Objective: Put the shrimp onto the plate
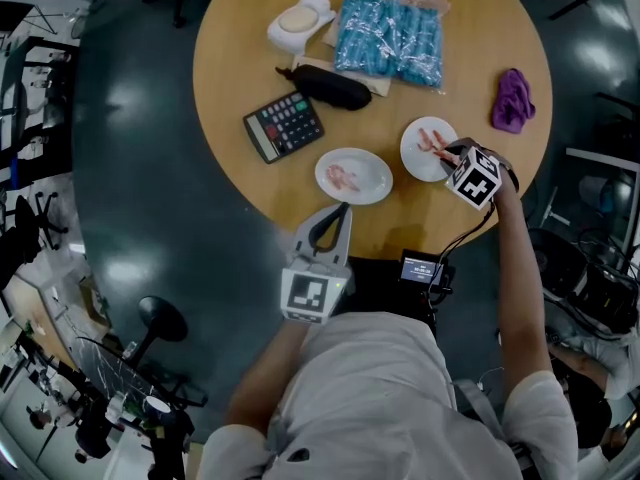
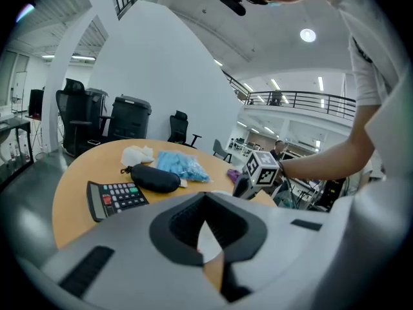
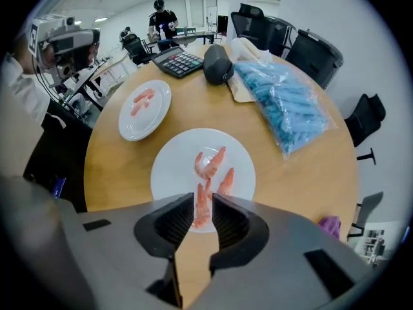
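Note:
Two white plates stand near the round table's front edge. The left plate [image 1: 372,184] [image 3: 155,118] carries a couple of pink shrimp [image 1: 343,177] [image 3: 142,100]. The right plate [image 1: 413,153] [image 3: 173,168] holds several more shrimp [image 3: 211,163]. My right gripper [image 1: 446,154] [image 3: 202,206] hangs over the near rim of the right plate, shut on one shrimp [image 3: 202,202] that stands lengthwise between its jaws. My left gripper [image 1: 343,209] [image 2: 205,197] is shut and empty at the table's near edge, pointing at the left plate.
Behind the plates lie a black calculator [image 1: 283,125] [image 2: 116,197], a black pouch [image 1: 330,86] [image 2: 155,178], a bag of blue items [image 1: 390,36] [image 3: 287,102], a white object [image 1: 300,20] and a purple cloth [image 1: 513,100]. A small screen device [image 1: 422,268] sits below the table edge.

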Available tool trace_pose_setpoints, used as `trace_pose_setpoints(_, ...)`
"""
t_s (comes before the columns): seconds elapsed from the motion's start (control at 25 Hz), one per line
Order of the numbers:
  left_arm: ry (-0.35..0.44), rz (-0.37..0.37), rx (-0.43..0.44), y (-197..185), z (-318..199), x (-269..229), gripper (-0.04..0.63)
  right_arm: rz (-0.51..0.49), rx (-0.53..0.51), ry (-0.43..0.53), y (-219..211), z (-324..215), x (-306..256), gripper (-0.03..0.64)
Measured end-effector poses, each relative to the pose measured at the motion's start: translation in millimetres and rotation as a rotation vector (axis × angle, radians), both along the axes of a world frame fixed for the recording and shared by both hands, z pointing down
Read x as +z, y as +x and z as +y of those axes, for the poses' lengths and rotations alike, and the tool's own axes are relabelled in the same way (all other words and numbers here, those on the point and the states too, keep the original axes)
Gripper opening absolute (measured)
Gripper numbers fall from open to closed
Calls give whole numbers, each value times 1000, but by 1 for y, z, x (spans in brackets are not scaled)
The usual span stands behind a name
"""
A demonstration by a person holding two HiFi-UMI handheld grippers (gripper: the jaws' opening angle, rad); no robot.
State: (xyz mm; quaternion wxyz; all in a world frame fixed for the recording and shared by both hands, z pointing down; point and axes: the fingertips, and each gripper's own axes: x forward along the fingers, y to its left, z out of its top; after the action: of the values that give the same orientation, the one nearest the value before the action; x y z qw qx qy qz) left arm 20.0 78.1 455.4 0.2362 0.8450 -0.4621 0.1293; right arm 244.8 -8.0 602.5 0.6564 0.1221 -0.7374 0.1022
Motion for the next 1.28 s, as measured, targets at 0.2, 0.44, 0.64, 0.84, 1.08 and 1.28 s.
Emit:
trace_pose_setpoints(0.2, 21, 11, -29, -8, -4, -13, 8, -87, 152, 132, 2, -9, -57, 89)
trace_pose_setpoints(0.44, 45, 23, -108, -37, -7, -15, 8, -333, 209, 116, -90, 41, -93, 74)
trace_pose_setpoints(0.64, 43, 16, -100, -49, 3, -8, 8, -327, 145, 6, -169, 84, -45, 74)
trace_pose_setpoints(0.84, 26, 37, -121, -55, 11, -6, 8, -250, 71, -17, -200, 86, -15, 75)
trace_pose_setpoints(1.08, 22, 32, -139, -68, 20, -4, 8, -196, 63, -16, -208, 83, 0, 75)
trace_pose_setpoints(1.28, 21, 36, -151, -79, 21, -4, 8, -145, 64, -34, -210, 83, 5, 80)
